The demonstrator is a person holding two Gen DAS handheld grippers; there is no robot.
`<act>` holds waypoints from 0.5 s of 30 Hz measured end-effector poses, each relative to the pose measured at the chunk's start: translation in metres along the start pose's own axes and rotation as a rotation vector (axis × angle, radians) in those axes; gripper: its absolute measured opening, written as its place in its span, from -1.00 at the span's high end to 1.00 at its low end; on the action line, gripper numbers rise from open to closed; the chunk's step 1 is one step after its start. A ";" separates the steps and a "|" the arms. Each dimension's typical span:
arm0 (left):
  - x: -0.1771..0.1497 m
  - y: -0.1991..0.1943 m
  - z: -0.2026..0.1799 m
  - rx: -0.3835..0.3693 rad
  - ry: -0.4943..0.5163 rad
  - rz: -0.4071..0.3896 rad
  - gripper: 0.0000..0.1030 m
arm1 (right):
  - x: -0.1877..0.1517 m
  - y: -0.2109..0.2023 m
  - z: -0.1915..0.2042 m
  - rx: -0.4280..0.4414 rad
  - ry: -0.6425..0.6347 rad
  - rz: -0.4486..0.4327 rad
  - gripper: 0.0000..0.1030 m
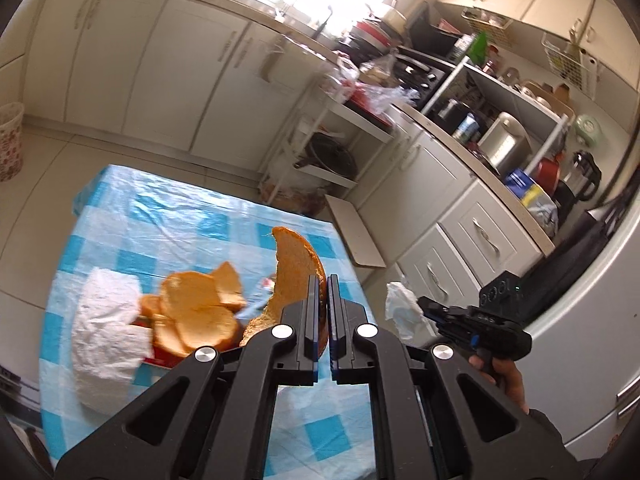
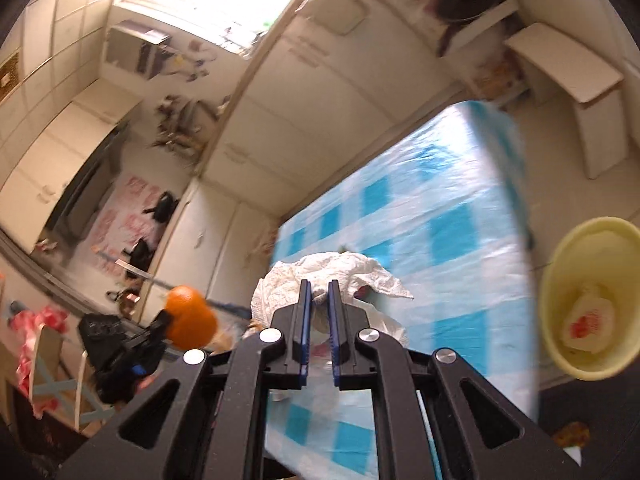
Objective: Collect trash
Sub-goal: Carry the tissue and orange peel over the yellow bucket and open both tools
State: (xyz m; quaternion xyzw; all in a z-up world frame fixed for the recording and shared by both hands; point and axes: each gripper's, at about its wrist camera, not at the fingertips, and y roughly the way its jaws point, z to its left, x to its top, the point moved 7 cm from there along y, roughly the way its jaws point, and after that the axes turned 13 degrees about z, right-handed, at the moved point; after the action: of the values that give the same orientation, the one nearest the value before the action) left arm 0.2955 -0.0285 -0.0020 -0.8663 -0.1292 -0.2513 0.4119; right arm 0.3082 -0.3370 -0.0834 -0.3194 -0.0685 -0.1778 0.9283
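My left gripper [image 1: 322, 280] is shut on a large curved orange peel [image 1: 294, 268], held above the blue-and-white checked table [image 1: 192, 220]. More orange peel pieces [image 1: 200, 312] and a crumpled white tissue [image 1: 104, 328] lie on the table below. My right gripper [image 2: 319, 285] is shut on a crumpled white tissue [image 2: 340, 276], lifted over the table [image 2: 440, 216]. In the left wrist view the right gripper [image 1: 424, 308] shows at the right with its tissue [image 1: 400, 308]. In the right wrist view the left gripper [image 2: 160, 324] shows with the peel [image 2: 190, 318]. A pale yellow bin [image 2: 560, 280] stands beside the table.
The bin holds a white wrapper with red print [image 2: 588, 322]. Kitchen cabinets [image 1: 160, 60], a white shelf rack with a pan [image 1: 328, 156] and a cluttered counter [image 1: 500, 152] surround the table. A patterned basket [image 1: 10, 140] stands on the floor at the left.
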 end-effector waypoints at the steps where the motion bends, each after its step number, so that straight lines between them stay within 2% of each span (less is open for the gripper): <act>1: -0.001 0.006 -0.010 -0.010 0.010 0.011 0.92 | 0.000 -0.006 -0.008 -0.031 0.014 -0.010 0.82; 3: -0.004 0.019 -0.030 -0.024 0.031 0.033 0.92 | 0.001 -0.018 -0.027 -0.085 0.046 -0.036 0.82; 10: -0.020 0.080 -0.107 -0.114 0.069 0.109 0.92 | -0.003 -0.062 -0.085 -0.134 0.209 -0.119 0.80; 15: -0.032 0.139 -0.157 -0.155 0.091 0.185 0.92 | -0.010 -0.063 -0.119 -0.171 0.294 -0.118 0.80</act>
State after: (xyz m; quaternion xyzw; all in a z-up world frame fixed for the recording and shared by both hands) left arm 0.2768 -0.2383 -0.0263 -0.8914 -0.0104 -0.2604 0.3707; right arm 0.2774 -0.4540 -0.1436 -0.3634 0.0646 -0.2821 0.8855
